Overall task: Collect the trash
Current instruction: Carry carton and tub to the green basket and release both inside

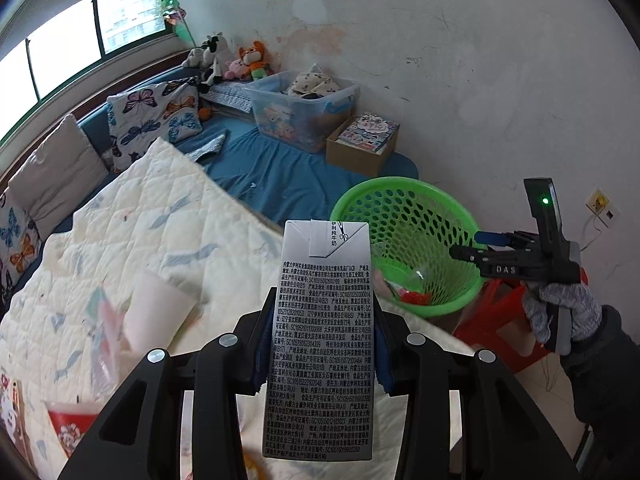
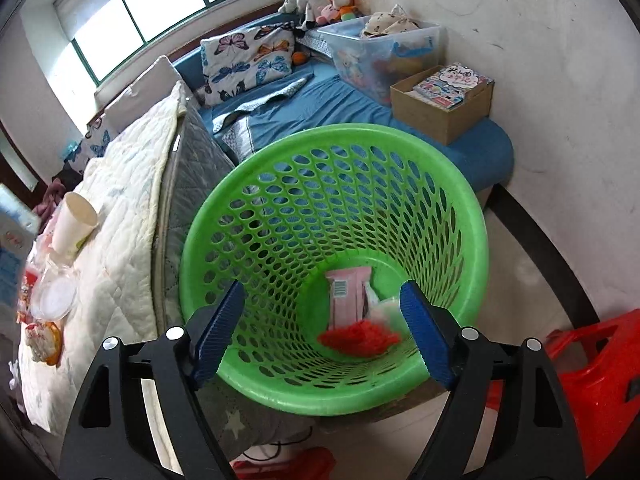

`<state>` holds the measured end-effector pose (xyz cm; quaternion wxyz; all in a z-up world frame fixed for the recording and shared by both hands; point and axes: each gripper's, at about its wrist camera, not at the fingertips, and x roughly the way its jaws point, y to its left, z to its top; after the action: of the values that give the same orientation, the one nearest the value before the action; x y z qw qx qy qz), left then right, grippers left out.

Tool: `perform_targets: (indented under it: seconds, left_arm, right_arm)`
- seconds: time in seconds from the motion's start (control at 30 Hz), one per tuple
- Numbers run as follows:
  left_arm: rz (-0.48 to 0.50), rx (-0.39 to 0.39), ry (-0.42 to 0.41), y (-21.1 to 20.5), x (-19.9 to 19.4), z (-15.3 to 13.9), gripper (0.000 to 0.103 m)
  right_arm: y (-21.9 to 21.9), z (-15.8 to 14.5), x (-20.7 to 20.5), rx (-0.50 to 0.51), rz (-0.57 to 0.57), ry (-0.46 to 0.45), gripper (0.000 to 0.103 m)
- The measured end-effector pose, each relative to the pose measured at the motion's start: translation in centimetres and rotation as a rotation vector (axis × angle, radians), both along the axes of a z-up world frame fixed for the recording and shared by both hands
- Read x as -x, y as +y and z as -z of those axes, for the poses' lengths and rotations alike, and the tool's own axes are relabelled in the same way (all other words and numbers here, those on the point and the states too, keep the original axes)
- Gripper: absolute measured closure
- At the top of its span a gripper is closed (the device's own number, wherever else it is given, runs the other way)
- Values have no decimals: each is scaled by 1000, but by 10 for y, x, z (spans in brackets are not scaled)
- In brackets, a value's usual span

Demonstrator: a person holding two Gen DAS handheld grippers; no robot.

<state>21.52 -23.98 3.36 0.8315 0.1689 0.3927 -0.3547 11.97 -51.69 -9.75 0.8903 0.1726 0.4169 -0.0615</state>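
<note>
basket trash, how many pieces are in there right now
3 in the green basket: a pink wrapper flat on the bottom, a red piece in front, a clear bag beside them. More may lie underneath.

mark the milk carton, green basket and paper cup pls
milk carton (image 1: 320,344): left wrist view, middle of its printed side.
green basket (image 2: 476,236): right wrist view, right part of its rim.
paper cup (image 2: 74,224): right wrist view, its side wall.

A butterfly pillow (image 2: 250,62) leans below the window (image 2: 132,12). Stuffed toys (image 1: 230,60) crowd the corner. A red stool (image 2: 592,384) stands nearby.
</note>
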Motion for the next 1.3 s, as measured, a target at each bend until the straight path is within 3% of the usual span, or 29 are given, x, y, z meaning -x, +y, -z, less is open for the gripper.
perform_targets:
  seconds: [0.63,0.87,0.93,1.07,1.3]
  left_arm:
    - [84,-45,76,-136,-13,43,63]
    - [72,-29,94,-161,-19,54,63]
    - [67,-30,98,-167,-20,58,60]
    - [64,-8,102,-172,-19,61,43]
    - [53,18,111,-158,-13,54,42]
  right_arm:
    - [-2,-15,49,-25,0,-65,23]
    - [-7,-13,54,-40,15,-68,23]
    - [-7,-13,55,-46,17,-69,23]
    - [-8,-14,57,-40,18,-69,23]
    - [-9,-17,62,-43,26,-77,23]
